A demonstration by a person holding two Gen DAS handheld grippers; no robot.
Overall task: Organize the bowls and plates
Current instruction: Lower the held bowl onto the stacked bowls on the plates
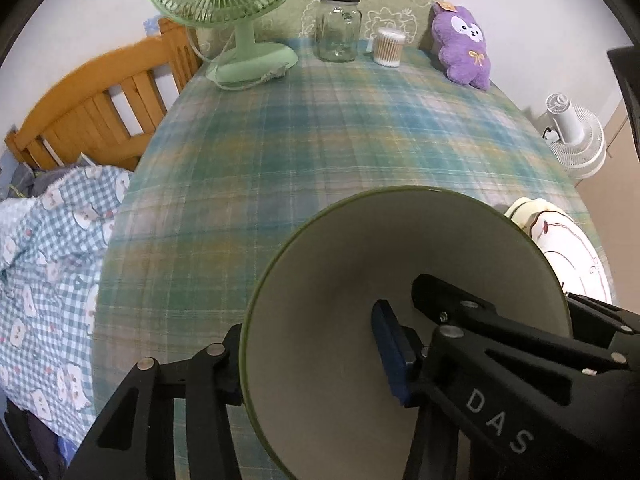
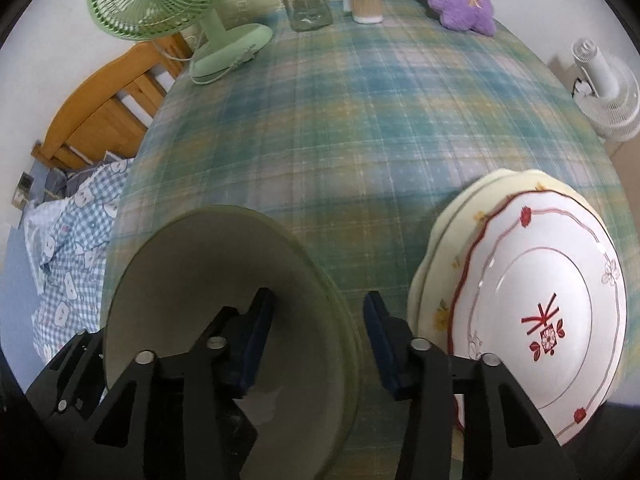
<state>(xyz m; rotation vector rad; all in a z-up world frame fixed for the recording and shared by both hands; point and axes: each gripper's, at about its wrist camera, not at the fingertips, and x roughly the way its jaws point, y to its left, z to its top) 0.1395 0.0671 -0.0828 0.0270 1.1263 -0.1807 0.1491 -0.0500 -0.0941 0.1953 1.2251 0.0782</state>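
My left gripper [image 1: 316, 364] is shut on the rim of a green-rimmed bowl [image 1: 360, 264], one pad inside and one outside, holding it above the plaid tablecloth. The same bowl [image 2: 192, 272] shows in the right wrist view at lower left. My right gripper [image 2: 318, 344] is open, its jaws standing either side of the bowl's right rim without closing on it. A white plate with red trim [image 2: 560, 280] lies on a pale yellow plate [image 2: 440, 256] at the right; the stack also shows in the left wrist view [image 1: 576, 248].
At the table's far end stand a green desk fan [image 1: 232, 8], a glass jar [image 1: 338, 26], a cotton swab tub [image 1: 389, 46] and a purple plush toy [image 1: 464, 46]. A wooden bed frame [image 1: 96, 100] and checked bedding [image 1: 52, 264] lie left; a white fan [image 1: 576, 136] stands right.
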